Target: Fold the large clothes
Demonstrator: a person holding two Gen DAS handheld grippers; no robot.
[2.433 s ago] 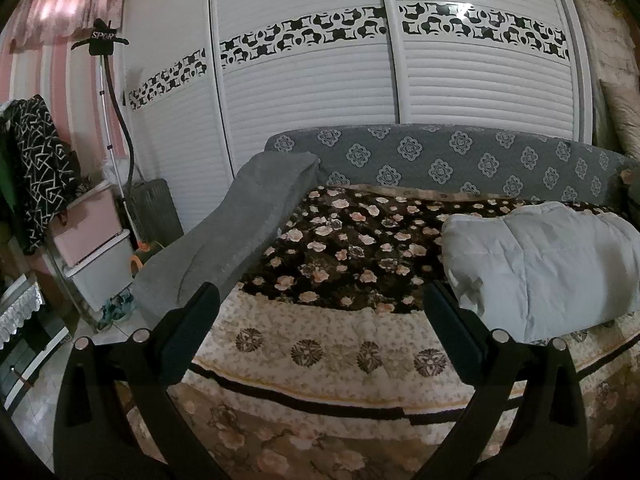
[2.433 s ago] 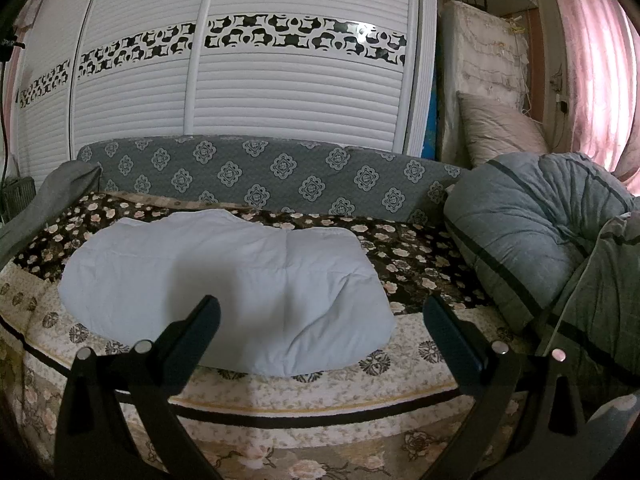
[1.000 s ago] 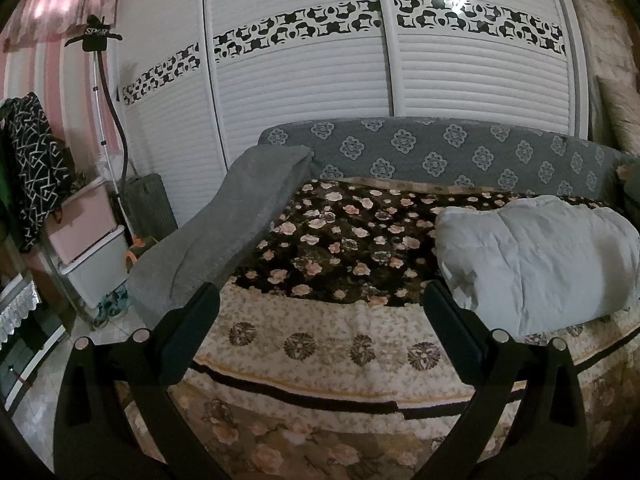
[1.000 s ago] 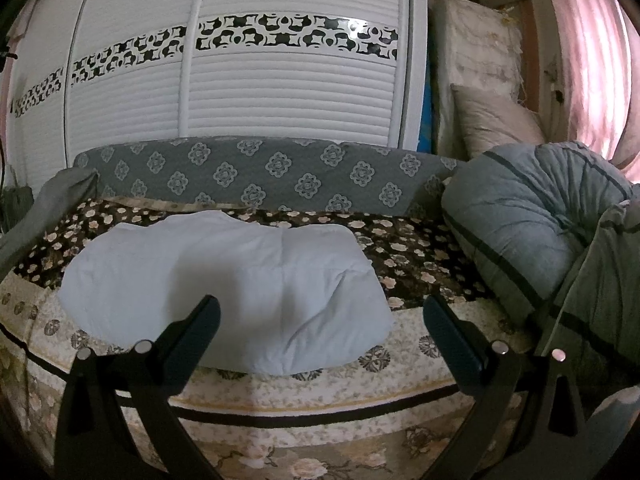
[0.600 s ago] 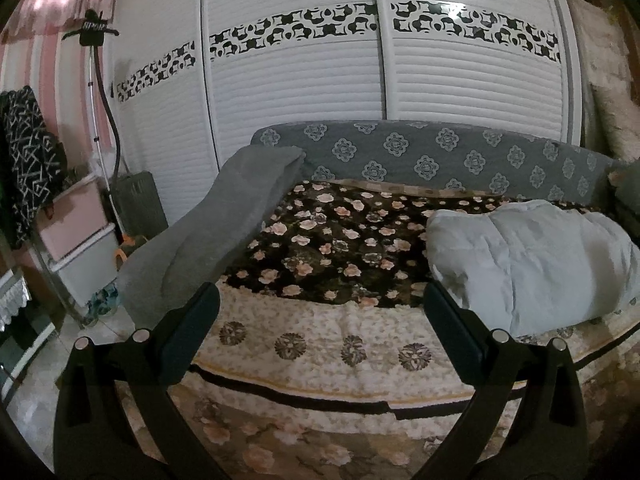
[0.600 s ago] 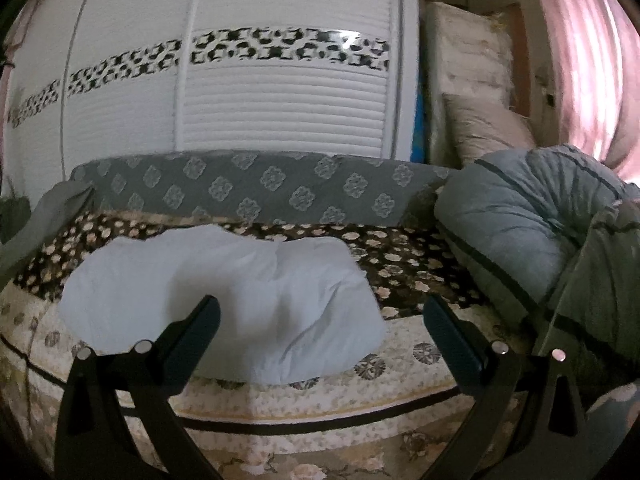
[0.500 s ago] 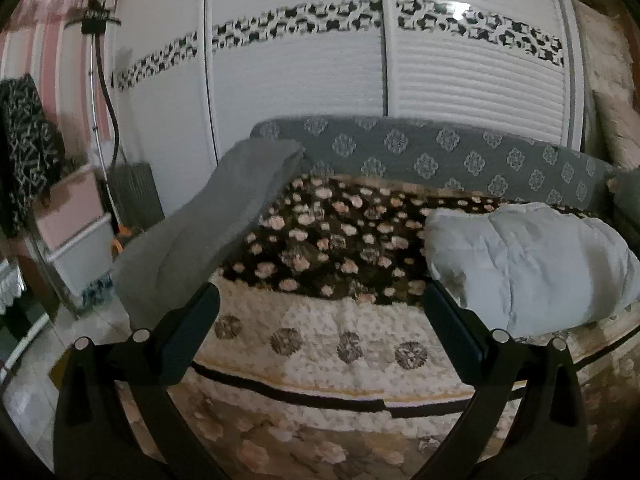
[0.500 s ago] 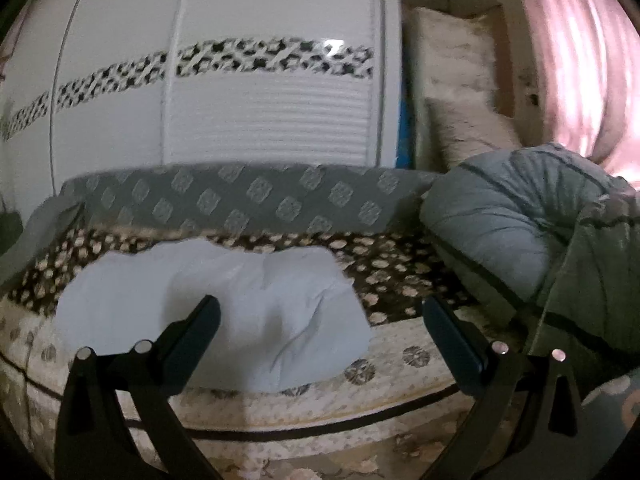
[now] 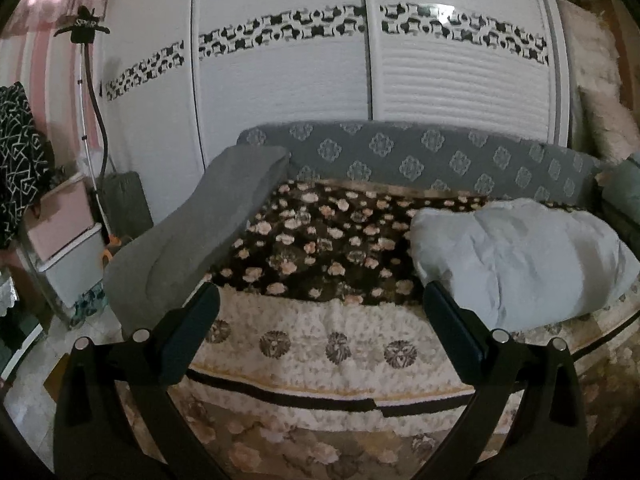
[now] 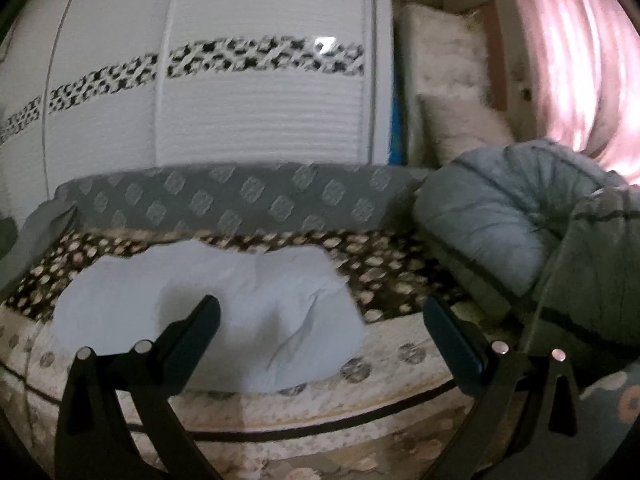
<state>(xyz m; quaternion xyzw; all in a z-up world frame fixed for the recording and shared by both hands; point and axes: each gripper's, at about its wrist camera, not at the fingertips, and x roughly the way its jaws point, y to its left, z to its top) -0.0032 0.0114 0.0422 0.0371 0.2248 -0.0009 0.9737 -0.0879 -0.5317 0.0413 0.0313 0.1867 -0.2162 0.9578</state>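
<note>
White letters "SP", the rest unreadable, mark the black hanger head.

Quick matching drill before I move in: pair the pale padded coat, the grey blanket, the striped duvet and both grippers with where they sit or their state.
1 pale padded coat
2 grey blanket
3 striped duvet
4 left gripper, right gripper

a bunched at the bed's right end
b open, holding nothing
c lying on the flowered bedspread
d draped over the bed's left end

Pairs: 1-c, 2-d, 3-a, 4-b

Bare bedspread left of garment
</note>
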